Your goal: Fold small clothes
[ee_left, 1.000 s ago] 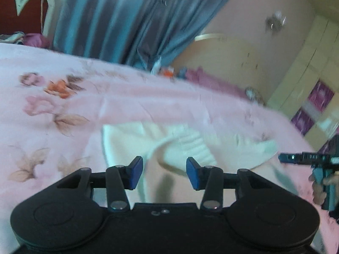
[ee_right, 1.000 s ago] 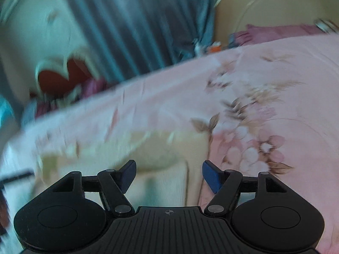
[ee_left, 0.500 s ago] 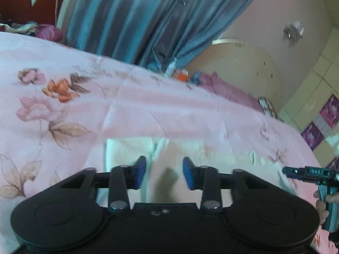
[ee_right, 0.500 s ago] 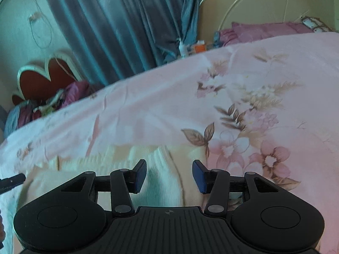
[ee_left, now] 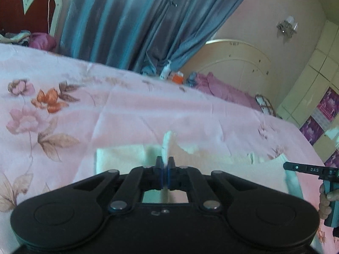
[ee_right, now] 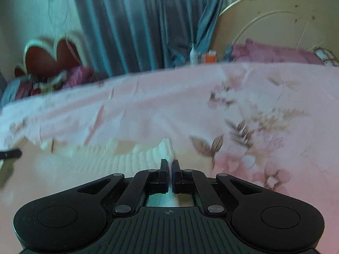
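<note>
The only lettering in sight is on the right tool point(ee_left: 300, 167) as the left wrist view catches it at the frame's right edge: small pale characters on its black finger, something like "DAS", too small to be sure of. A hand point(ee_left: 325, 199) grips its teal handle there.

The cream knitted garment point(ee_left: 211, 165) lies spread on the bed point(ee_left: 127, 110), on a pink floral sheet. The left tool point(ee_left: 165, 165) has just clenched on a raised fold of the garment — a tuft of cream fabric stands up between its blue pads. The right tool point(ee_right: 169, 165) has likewise just closed, pinching a ribbed edge of the garment point(ee_right: 118, 160) that pokes up beyond its tips.

Only the left wrist view shows the cupboard doors with purple posters point(ee_left: 326, 105) and a wall lamp point(ee_left: 287, 26). The right wrist view alone shows a black tip of the left tool at its left edge (blurred and cut off).

Both views share the blue-grey curtain point(ee_left: 131, 21), a heart-shaped red headboard point(ee_left: 25, 8) and a cream arched headboard point(ee_left: 233, 63). The right wrist view is motion-blurred, so the sheet's pattern smears — the garment's near part hides under each tool's body.
</note>
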### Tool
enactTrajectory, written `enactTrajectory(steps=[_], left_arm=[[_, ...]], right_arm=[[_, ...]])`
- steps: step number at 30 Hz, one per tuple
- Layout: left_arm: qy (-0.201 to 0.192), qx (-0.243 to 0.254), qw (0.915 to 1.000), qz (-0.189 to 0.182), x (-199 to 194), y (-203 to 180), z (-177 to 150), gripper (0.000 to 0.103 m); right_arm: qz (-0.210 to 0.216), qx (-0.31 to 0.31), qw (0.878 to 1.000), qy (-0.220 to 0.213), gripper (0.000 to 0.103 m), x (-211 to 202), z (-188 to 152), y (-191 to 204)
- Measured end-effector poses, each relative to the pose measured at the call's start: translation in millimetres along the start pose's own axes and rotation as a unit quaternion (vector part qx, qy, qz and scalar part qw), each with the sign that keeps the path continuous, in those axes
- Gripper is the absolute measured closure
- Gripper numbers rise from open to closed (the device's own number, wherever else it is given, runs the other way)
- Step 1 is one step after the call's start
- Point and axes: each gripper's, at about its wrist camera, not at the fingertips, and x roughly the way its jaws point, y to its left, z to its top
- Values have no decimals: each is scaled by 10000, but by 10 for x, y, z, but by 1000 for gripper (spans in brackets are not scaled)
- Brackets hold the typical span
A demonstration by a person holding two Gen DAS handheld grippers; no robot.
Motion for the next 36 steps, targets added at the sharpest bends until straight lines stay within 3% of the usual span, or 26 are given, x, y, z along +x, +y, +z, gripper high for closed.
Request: enactTrajectory(steps=[4,7,8,9,10,12,14,16,18,20,23,25,28,30,32,36], left_arm=[[407,-71,9990,168,193,60,-26,100],[425,-449,9981,83,231,176,-39,91],[337,-546,9979,119,182,188,-23,88],[135,-499,9982,314,88,158,-9,73],[-48,-335,9984,458,7,97,0,64],[-253,-80,9991,324,-92,-75,7,61],[-173,317,9993,127,-19,-333,-2,60],[-93,725,9973,33,102,-534,-36,51],[22,862,9961,187,253,-556,-73,46],[46,673,9966,478,328,-370,-53,48],[212,642,9951,719,379,-144,-45,49],[191,956,9923,761,374,-210,-48,49],[-217,1016,9895,1004,175,-364,-45,47],[-502,951,9914,748,9,-520,-84,42],[-492,1193,9907,425,-24,-794,-195,42],[-80,1168,9931,48,142,-1034,-392,44]], right_arm=[[-113,21,9991,406,101,247,-71,-35],[-166,195,9993,284,101,246,-83,-70],[-248,280,9990,242,96,210,-66,-68],[-428,296,9986,117,87,139,-51,-41],[-463,259,9986,-79,69,43,-39,18],[112,149,9998,-12,66,15,-23,216],[452,-331,9982,190,66,115,-41,542],[892,-653,9932,360,66,240,-78,841],[969,-868,9907,393,66,332,-124,998],[771,-978,9917,330,66,364,-144,964],[-623,-481,9967,176,66,431,-92,510],[-466,-205,9985,180,66,410,-67,315],[-564,-563,9968,58,66,224,-35,489],[-57,-539,9985,-59,66,45,-76,630],[500,-684,9964,102,66,23,-183,834],[680,-1081,9914,285,66,86,-432,1080]])
